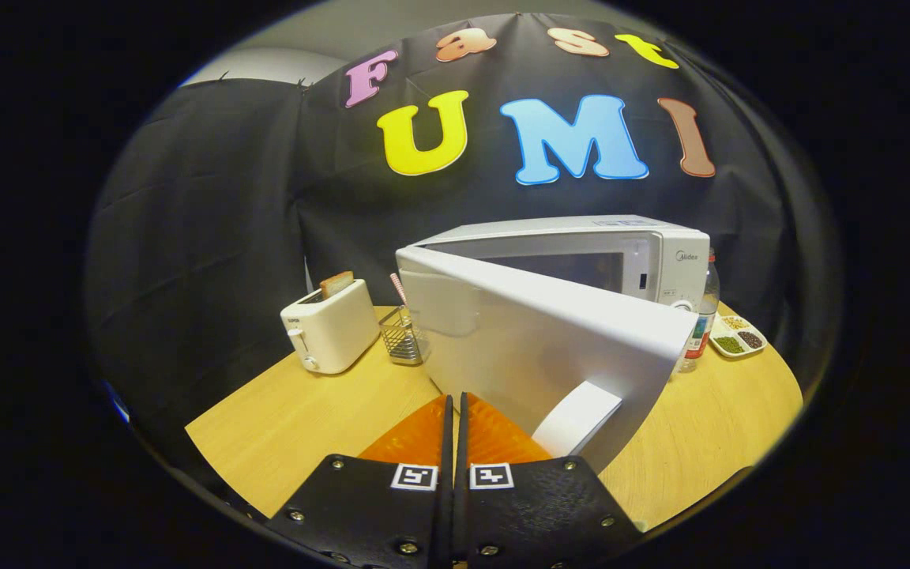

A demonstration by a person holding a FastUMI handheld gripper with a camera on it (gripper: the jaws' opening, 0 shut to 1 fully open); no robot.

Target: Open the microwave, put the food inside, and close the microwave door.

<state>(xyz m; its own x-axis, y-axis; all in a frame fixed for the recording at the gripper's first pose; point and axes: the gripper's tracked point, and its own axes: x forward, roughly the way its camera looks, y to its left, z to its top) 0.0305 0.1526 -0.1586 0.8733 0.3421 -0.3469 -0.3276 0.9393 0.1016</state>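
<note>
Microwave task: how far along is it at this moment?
Done: the white microwave door is swung wide open off the white microwave. In hand: nothing; the gripper, fingers shut together, is at the door's lower edge. Left: food placement can't be confirmed; the door needs closing.

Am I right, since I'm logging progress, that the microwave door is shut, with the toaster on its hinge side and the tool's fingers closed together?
Not quite: the gripper view shows the microwave door swung open, angled out over the table. The rest holds: the toaster stands on its hinge side, and the tool has its fingers closed together, holding nothing.
</note>
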